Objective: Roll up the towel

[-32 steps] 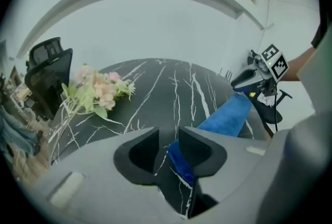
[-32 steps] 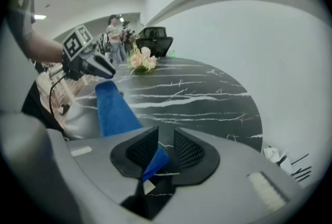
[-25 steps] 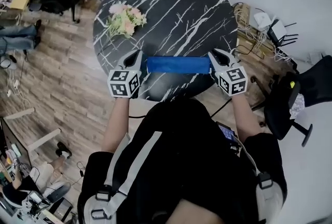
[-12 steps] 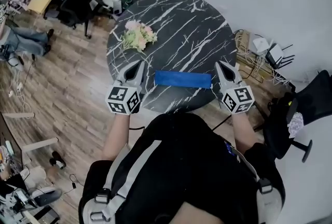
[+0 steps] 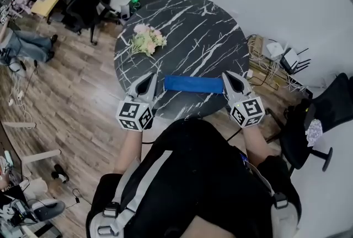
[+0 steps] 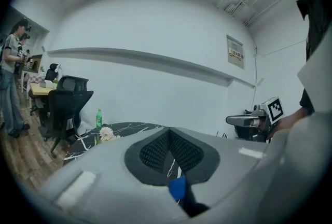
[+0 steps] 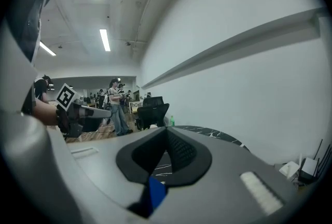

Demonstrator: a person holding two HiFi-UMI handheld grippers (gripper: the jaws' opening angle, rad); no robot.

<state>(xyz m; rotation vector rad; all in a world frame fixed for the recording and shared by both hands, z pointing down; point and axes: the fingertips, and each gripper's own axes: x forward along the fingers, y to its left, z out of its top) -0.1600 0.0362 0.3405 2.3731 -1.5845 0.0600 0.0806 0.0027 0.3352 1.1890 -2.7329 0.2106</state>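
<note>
The blue towel (image 5: 193, 84) lies rolled, long axis left-right across the table (image 5: 212, 33) (left claw (image 5: 149, 78) and right claw (image 5: 226, 76) closed, empty)

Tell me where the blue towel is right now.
In the head view, the blue towel lies on the round marble table near the person's edge, between the left gripper and the right gripper. The flowers sit beyond its left end.

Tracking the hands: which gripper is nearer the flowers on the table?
The left gripper, left of the towel like the flowers; the right gripper is off its other end.
</note>
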